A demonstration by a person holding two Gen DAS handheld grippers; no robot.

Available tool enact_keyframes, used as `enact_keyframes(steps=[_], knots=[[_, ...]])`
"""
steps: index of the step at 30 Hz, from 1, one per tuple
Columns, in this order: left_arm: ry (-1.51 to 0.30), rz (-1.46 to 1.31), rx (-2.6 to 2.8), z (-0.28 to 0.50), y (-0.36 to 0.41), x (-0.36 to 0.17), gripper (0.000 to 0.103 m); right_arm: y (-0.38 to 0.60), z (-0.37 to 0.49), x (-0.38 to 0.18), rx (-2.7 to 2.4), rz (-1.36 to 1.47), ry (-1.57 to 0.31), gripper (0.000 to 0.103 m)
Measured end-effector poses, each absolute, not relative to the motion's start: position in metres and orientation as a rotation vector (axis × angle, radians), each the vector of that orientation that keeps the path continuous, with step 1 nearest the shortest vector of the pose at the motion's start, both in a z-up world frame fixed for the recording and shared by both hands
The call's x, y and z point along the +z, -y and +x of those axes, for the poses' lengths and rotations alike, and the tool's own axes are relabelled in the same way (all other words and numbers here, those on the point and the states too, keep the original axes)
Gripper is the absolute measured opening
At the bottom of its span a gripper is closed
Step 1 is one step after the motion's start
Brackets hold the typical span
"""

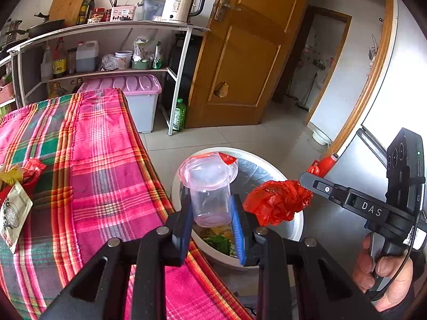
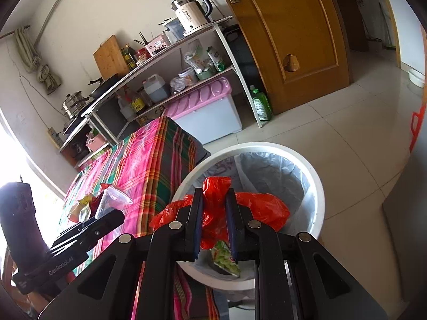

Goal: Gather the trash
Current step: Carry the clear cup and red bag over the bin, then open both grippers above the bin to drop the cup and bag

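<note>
My left gripper (image 1: 211,213) is shut on a clear plastic cup (image 1: 209,189) with a torn red-edged seal, holding it over the white trash bin (image 1: 299,229). My right gripper (image 2: 213,221) is shut on a crumpled red plastic bag (image 2: 256,208) and holds it over the same bin (image 2: 317,186), which has a grey liner and green wrappers (image 2: 226,261) inside. The red bag also shows in the left wrist view (image 1: 277,202), right of the cup. Several wrappers (image 1: 16,202) lie on the plaid tablecloth (image 1: 106,173) at the left.
The bin stands on the tiled floor against the table's edge. A metal shelf (image 1: 106,34) with a kettle, bottles and a pink-lidded box (image 1: 138,90) is behind. A wooden door (image 1: 240,53) stands open. A grey fridge (image 1: 373,122) is at the right.
</note>
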State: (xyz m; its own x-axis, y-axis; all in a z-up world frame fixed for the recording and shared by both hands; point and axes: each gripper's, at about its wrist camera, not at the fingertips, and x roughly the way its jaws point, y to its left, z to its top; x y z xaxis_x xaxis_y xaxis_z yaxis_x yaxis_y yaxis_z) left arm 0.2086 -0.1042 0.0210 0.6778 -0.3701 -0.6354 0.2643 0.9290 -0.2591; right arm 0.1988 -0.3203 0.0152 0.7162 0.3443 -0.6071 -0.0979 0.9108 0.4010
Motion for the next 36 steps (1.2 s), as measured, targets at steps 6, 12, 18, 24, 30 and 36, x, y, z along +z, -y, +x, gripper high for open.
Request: enact_keyframes(steps=[6, 12, 18, 24, 30, 36], knots=[[-0.791, -0.144, -0.385, 0.219, 0.121, 0.007, 0.028, 0.333, 0.205, 0.002, 0.224, 0.364, -0.759, 0.017], [-0.826, -0.136, -0.401, 0.225, 0.136, -0.003, 0.028, 0.341, 0.209, -0.009, 0.203, 0.366, -0.78, 0.017], [-0.865, -0.143, -0.413, 0.232, 0.143, -0.011, 0.029, 0.346, 0.214, -0.018, 0.196, 0.371, -0.804, 0.017], [-0.92, -0.141, -0.42, 0.237, 0.147, -0.02, 0.029, 0.342, 0.219, -0.025, 0.206, 0.366, -0.847, 0.02], [-0.934, -0.15, -0.42, 0.238, 0.145, -0.021, 0.029, 0.335, 0.218, -0.025, 0.202, 0.341, -0.861, 0.024], [-0.927, -0.159, -0.418, 0.237, 0.141, -0.02, 0.036, 0.336, 0.215, -0.021, 0.197, 0.334, -0.851, 0.027]])
